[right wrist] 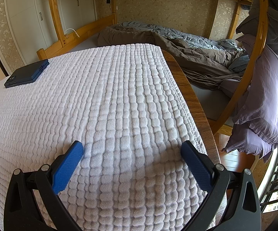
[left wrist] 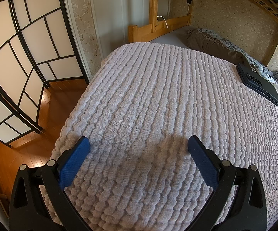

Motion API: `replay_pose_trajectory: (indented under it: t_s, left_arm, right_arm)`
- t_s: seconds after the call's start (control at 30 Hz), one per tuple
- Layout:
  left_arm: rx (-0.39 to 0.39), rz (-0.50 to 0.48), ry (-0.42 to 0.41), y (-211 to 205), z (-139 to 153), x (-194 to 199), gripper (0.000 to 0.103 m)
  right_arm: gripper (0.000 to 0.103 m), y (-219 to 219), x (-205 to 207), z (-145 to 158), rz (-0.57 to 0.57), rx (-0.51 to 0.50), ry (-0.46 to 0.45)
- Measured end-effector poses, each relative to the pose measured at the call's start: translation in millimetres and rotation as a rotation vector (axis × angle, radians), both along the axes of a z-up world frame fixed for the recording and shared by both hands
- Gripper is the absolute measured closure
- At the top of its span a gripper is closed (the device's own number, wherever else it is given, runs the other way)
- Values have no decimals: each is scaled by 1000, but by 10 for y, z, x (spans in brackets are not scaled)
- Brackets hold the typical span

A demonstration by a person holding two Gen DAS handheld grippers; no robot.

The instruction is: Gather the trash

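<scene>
Left wrist view is filled mostly by a white quilted blanket (left wrist: 158, 105), which covers a flat surface from the bottom of the frame up to the middle. In the right wrist view the same blanket (right wrist: 100, 105) takes the left and centre, and a bare strip of wooden table (right wrist: 192, 96) shows along its right edge. Behind the table, in the upper part of the right wrist view, a wooden bed frame (right wrist: 100, 24) holds a rumpled brown and grey duvet (right wrist: 187, 46). A purple cloth (right wrist: 262, 104) hangs on the right side of that frame. At the left of the left wrist view stands a folding screen (left wrist: 19, 57) with black bars and pale panels, above a wooden floor (left wrist: 48, 105).

A dark phone (left wrist: 260, 83) lies flat on the blanket at the right edge of the left wrist view; in the right wrist view this phone (right wrist: 27, 73) is at the upper left.

At the bottom of each frame, the left gripper (left wrist: 139, 144) and the right gripper (right wrist: 132, 148) hover over the blanket, both spread wide, with nothing between the blue pads.

I cannot see any trash in either view.
</scene>
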State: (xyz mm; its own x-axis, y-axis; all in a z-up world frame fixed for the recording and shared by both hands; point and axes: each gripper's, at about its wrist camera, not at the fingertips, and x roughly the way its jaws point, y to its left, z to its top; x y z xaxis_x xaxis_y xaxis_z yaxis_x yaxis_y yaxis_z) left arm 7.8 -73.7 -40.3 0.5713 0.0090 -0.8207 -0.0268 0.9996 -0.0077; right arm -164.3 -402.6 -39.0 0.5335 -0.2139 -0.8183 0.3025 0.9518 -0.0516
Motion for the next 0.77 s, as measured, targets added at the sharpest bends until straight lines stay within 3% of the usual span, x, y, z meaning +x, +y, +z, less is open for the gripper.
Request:
replay_pose_trajectory:
  t_s: [0.77]
  left_arm:
    - [1,-2,1,-15,7,17,1]
  right_arm:
    - [4,-2,-2,-2,0,0,0]
